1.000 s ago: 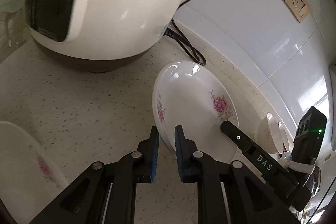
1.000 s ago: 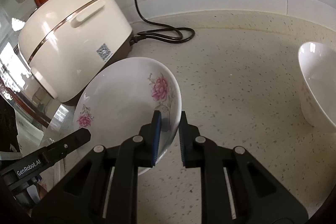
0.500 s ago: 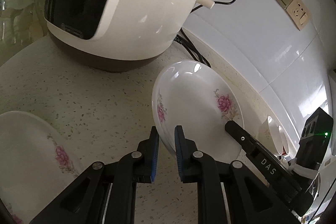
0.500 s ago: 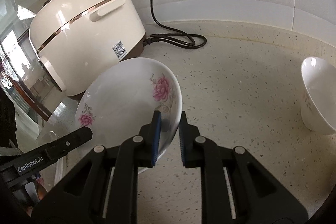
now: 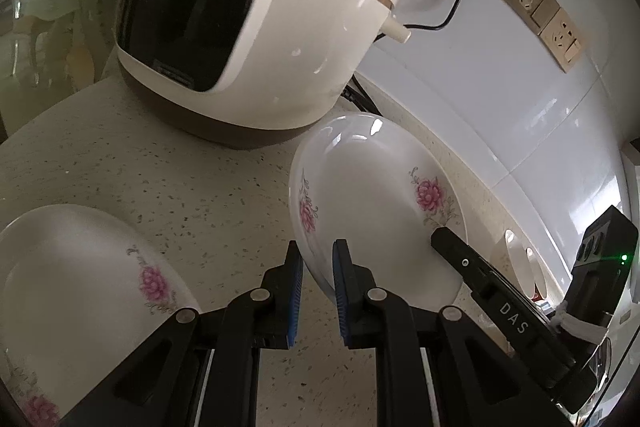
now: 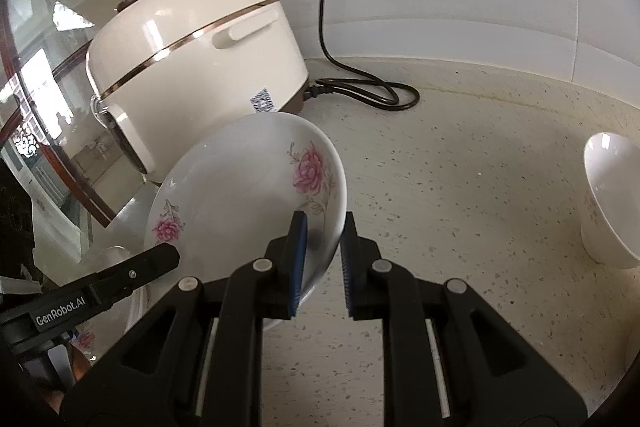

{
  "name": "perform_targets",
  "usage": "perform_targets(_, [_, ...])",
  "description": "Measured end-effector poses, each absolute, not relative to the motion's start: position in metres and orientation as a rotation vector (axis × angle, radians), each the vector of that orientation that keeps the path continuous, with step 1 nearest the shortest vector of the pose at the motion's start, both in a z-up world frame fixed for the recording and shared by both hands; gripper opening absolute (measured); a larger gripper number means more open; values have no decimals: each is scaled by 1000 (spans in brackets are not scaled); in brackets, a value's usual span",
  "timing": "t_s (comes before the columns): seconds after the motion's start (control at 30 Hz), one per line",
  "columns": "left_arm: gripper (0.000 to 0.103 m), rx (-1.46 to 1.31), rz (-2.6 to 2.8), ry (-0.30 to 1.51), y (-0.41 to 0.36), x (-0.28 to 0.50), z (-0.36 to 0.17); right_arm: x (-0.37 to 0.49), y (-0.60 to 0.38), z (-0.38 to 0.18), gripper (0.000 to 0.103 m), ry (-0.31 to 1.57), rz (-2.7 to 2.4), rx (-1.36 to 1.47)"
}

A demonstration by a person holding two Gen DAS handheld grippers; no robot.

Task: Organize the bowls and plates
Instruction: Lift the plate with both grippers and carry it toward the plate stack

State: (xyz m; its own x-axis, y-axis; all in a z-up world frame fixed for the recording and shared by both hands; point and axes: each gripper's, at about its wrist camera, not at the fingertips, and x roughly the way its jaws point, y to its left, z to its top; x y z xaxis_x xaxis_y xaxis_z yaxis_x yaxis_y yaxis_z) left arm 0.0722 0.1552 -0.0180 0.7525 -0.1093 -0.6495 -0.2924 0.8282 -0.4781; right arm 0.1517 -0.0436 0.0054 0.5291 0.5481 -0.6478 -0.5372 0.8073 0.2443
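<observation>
Flowered plate [image 5: 372,203] held tilted above the speckled counter [image 5: 180,187], in front of the rice cooker [image 5: 256,27]. Left claw [image 5: 316,267] clamped on the near rim; right claw [image 6: 322,247] clamped on the opposite rim, one pad inside the dish, one behind. Second flowered plate [image 5: 80,279] flat on the counter, low left in the left view, apart from the held one. White bowl [image 6: 612,199] on the counter, well off to the right. Black cord [image 6: 360,91] coiled behind the cooker.

Both grippers [image 5: 316,267] [image 6: 323,239] clamped, tilted downward
</observation>
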Motion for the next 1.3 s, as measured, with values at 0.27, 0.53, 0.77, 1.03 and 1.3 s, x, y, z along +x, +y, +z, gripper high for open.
perform_targets(0.27, [16,-605,143,673,157,47,-10,137,-31,12,19,737,732,-13])
perform_targets(0.53, [16,-626,192,631,162,15,-3,120,-12,16,20,713,808,-49])
perform_targets(0.77, [16,-655,246,604,166,-17,-6,104,8,13,20,714,873,-98])
perform_targets(1.03, [16,-694,314,586,182,-46,-16,82,28,10,20,707,946,-151])
perform_targets(1.3, [15,-705,366,575,193,-73,-18,61,43,6,21,696,1002,-209])
